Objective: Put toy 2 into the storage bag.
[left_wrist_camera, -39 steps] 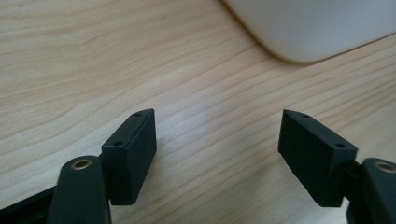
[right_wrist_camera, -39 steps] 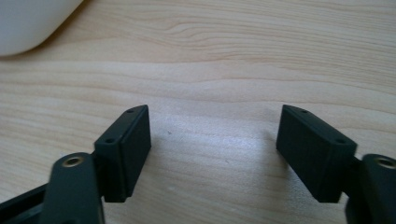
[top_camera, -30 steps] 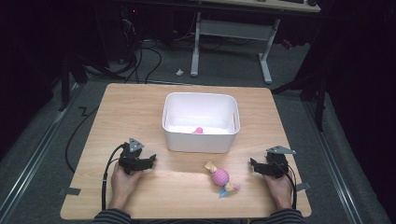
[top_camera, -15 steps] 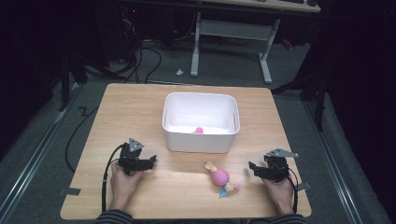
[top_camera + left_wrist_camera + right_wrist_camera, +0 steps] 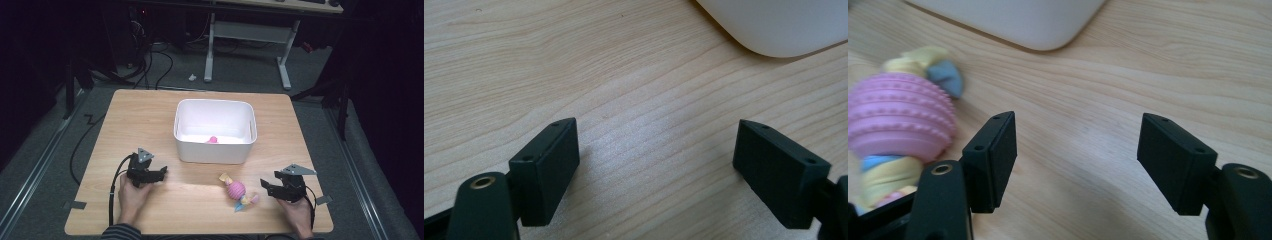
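- The right gripper (image 5: 266, 186) sits at the near right of the wooden table (image 5: 150, 115), held in a hand; its jaws have just been closing but stand apart, with bare wood between them.
- A pink ribbed ball toy with pastel rope ends (image 5: 236, 190) lies on the table just beside this gripper, outside its left jaw in the right gripper view (image 5: 900, 125), not between the pads.
- The left gripper (image 5: 161, 174) rests at the near left, jaws spread wide over bare wood, nothing between them; the toy is well apart from it.
- A white plastic bin (image 5: 215, 150) stands ahead of both grippers, with a small pink object (image 5: 212, 139) inside.
- No brand, label or writing is legible on anything.
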### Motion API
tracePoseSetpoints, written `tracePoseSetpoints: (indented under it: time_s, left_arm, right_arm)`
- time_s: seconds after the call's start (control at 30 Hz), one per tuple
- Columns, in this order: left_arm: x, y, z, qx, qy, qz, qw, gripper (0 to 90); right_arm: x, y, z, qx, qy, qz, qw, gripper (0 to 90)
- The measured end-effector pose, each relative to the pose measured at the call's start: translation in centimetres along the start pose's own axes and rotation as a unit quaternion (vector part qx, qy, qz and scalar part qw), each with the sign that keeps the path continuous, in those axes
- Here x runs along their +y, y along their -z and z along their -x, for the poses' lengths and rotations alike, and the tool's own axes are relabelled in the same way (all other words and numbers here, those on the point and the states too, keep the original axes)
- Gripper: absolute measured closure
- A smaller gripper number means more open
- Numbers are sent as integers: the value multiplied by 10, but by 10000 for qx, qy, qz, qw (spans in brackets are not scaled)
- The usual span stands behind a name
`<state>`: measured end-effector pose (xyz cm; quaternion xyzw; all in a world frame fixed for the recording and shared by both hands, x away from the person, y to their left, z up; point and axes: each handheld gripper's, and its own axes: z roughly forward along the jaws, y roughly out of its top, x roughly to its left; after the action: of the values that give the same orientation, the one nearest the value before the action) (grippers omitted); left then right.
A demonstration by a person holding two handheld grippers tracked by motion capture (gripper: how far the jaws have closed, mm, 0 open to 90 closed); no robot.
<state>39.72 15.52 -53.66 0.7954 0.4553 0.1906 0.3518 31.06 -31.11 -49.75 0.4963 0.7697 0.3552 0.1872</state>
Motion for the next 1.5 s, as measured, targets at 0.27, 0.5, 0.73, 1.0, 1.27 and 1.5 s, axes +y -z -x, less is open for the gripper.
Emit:
tracePoseSetpoints:
  time_s: [0.27, 0.5, 0.73, 1.0, 1.27, 1.5]
  left_arm:
    - [0, 0, 0, 5, -1, -2, 10000, 190]
    - [0, 0, 0, 41, 36, 20, 10000, 213]
    - [0, 0, 0, 51, 39, 23, 10000, 218]
    - [0, 0, 0, 47, 34, 20, 10000, 217]
    - [0, 1, 1, 13, -39, 12, 10000, 211]
    - [0, 0, 1, 6, -42, 9, 10000, 211]
  right_arm:
    - [9, 5, -22, 316, 333, -24, 9989, 326]
    - [20, 10, -39, 476, 645, 26, 9968, 307]
    - [32, 8, -56, 758, 943, -150, 9925, 310]
    - [36, -3, -74, 989, 1205, -361, 9871, 301]
    - [37, -21, -85, 997, 1451, -735, 9816, 264]
    - [35, -33, -84, 929, 1397, -958, 9812, 242]
